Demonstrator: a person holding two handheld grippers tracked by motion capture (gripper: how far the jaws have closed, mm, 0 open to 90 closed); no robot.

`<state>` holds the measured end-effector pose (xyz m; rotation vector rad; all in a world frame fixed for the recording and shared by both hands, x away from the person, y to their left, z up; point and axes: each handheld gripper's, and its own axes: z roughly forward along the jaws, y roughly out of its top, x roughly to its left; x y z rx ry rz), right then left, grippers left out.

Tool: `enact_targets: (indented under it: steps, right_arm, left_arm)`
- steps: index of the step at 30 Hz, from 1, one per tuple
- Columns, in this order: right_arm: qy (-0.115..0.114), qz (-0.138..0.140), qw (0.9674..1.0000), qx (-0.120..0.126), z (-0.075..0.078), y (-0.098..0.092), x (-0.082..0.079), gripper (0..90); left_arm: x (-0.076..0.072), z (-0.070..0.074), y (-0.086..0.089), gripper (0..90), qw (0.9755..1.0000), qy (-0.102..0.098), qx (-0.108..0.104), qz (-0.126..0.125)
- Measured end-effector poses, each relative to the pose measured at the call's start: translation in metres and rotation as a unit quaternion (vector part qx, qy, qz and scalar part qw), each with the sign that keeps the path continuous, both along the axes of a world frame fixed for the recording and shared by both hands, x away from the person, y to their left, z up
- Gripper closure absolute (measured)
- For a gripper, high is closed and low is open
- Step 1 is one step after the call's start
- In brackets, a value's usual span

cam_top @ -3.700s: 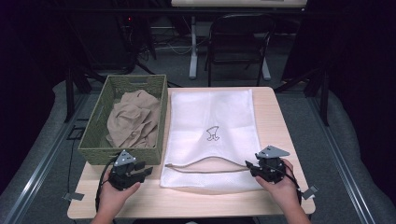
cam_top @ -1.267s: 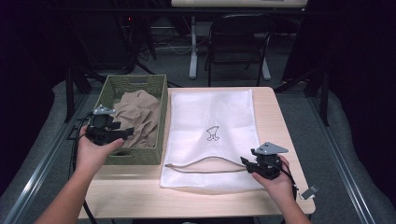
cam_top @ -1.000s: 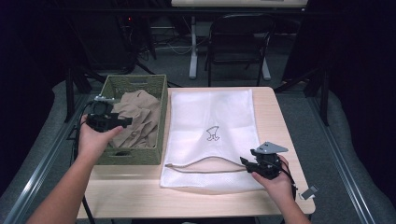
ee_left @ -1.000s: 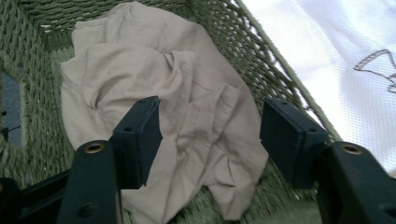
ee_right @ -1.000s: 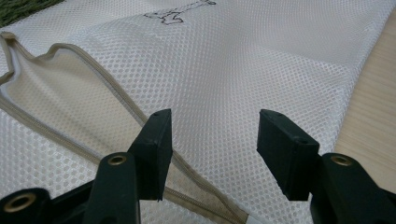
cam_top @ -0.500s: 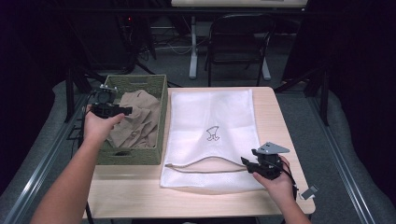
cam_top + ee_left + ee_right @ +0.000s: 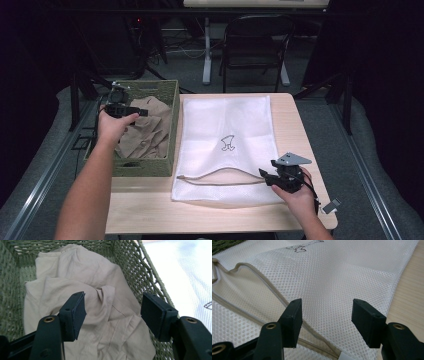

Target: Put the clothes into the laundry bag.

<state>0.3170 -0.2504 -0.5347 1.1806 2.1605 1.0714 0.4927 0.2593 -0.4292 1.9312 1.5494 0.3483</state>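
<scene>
The beige garment [image 7: 100,315] lies crumpled in the green woven basket [image 7: 150,167], which stands on the left part of the desk [image 7: 300,125], just beside the white mesh laundry bag [image 7: 227,130]. The cloth fills most of the basket's floor, with folds heaped toward the middle and a flat edge running along the far wall.

The left gripper [image 7: 131,111] hangs over the far end of the basket, above the garment. In the left gripper view its fingers [image 7: 75,312] stand apart, have just been opening wider, and hold nothing; the crumpled cloth shows between and below them, and the pads do not touch it.

The mesh bag lies flat on the middle of the desk, its closed end toward the far edge and a small dark printed figure [image 7: 228,144] near its centre. Its mouth faces the person, trimmed with a tan zipper band [image 7: 220,181] that curves across the near end.

The right gripper [image 7: 267,176] sits low at the bag's near right corner, close to the end of the zipper band. In the right gripper view its fingers [image 7: 292,320] are spread wide and have just been opening; the mesh and the zipper band lie beneath and between them, and the pads clamp neither.
</scene>
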Motion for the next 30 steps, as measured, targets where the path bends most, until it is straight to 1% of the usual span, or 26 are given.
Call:
enact_targets:
  steps: [1, 4, 7, 9, 10, 11, 12, 14, 15, 16, 18, 19, 21, 22, 23, 26, 27, 28, 30]
  right_arm:
    - [-0.001, 0.001, 1.0000, 0.000, 0.000, 0.000, 0.000, 41.6]
    - [0.001, 0.002, 1.0000, 0.002, 0.000, 0.000, -0.001, 41.1]
    - [0.002, 0.002, 1.0000, 0.000, 0.000, -0.001, -0.001, 40.9]
    - [0.002, 0.000, 1.0000, 0.001, 0.000, -0.001, -0.001, 40.6]
    - [0.002, 0.000, 1.0000, 0.001, 0.000, -0.001, -0.001, 40.6]
    - [0.002, -0.001, 1.0000, 0.000, 0.000, -0.001, -0.001, 40.6]
    - [0.002, -0.001, 1.0000, 0.000, 0.000, -0.001, -0.001, 40.4]
    - [0.003, -0.001, 1.0000, -0.001, 0.000, -0.001, -0.001, 40.2]
    - [0.002, -0.002, 1.0000, 0.000, 0.000, -0.001, -0.002, 40.0]
    - [0.002, -0.002, 1.0000, 0.000, 0.000, -0.001, -0.002, 40.0]
    - [0.002, 0.000, 1.0000, 0.001, 0.000, -0.002, -0.002, 39.8]
    - [0.002, 0.000, 1.0000, 0.000, 0.000, -0.003, -0.003, 39.8]
    - [0.003, -0.003, 1.0000, 0.001, 0.000, -0.003, -0.003, 39.8]
    - [-0.001, -0.005, 1.0000, 0.002, 0.000, -0.003, -0.003, 39.8]
    - [0.003, -0.005, 1.0000, 0.003, 0.000, -0.004, -0.003, 39.8]
    - [0.004, -0.004, 1.0000, 0.001, 0.001, -0.004, -0.004, 39.8]
    - [0.001, -0.005, 1.0000, 0.000, 0.000, -0.003, -0.004, 39.8]
    - [0.001, -0.005, 1.0000, 0.000, 0.000, -0.003, -0.004, 39.8]
    - [0.001, -0.002, 1.0000, -0.001, 0.000, -0.002, -0.005, 39.8]
  left_arm:
    - [0.003, -0.003, 0.002, 36.4, 1.0000, 0.003, -0.001, 0.006]
    - [0.011, -0.012, 0.007, 35.4, 0.9993, 0.028, 0.019, 0.015]
    - [0.018, -0.022, 0.009, 34.4, 0.9986, 0.038, 0.023, 0.028]
    - [0.021, -0.028, 0.008, 33.1, 0.9976, 0.050, 0.037, 0.030]
    - [0.023, -0.029, 0.008, 33.1, 0.9972, 0.054, 0.041, 0.031]
    - [0.024, -0.031, 0.008, 33.1, 0.9972, 0.052, 0.043, 0.033]
    - [0.026, -0.033, 0.008, 33.1, 0.9973, 0.048, 0.041, 0.038]
    - [0.029, -0.036, 0.010, 33.0, 0.9969, 0.054, 0.039, 0.042]
    - [0.031, -0.039, 0.011, 32.2, 0.9964, 0.058, 0.041, 0.048]
    - [0.031, -0.039, 0.011, 32.1, 0.9964, 0.058, 0.041, 0.048]
    - [0.034, -0.041, 0.014, 32.1, 0.9960, 0.063, 0.036, 0.052]
    - [0.036, -0.044, 0.017, 32.1, 0.9956, 0.068, 0.029, 0.057]
    - [0.038, -0.046, 0.018, 31.8, 0.9953, 0.072, 0.027, 0.058]
    - [0.039, -0.047, 0.019, 31.1, 0.9951, 0.073, 0.023, 0.062]
    - [0.040, -0.049, 0.021, 30.9, 0.9951, 0.075, 0.021, 0.062]
    - [0.042, -0.055, 0.023, 29.4, 0.9938, 0.089, 0.027, 0.061]
    - [0.043, -0.058, 0.025, 27.1, 0.9931, 0.096, 0.023, 0.063]
    - [0.043, -0.058, 0.025, 26.9, 0.9931, 0.096, 0.023, 0.063]
    - [0.045, -0.061, 0.026, 26.0, 0.9924, 0.103, 0.021, 0.063]
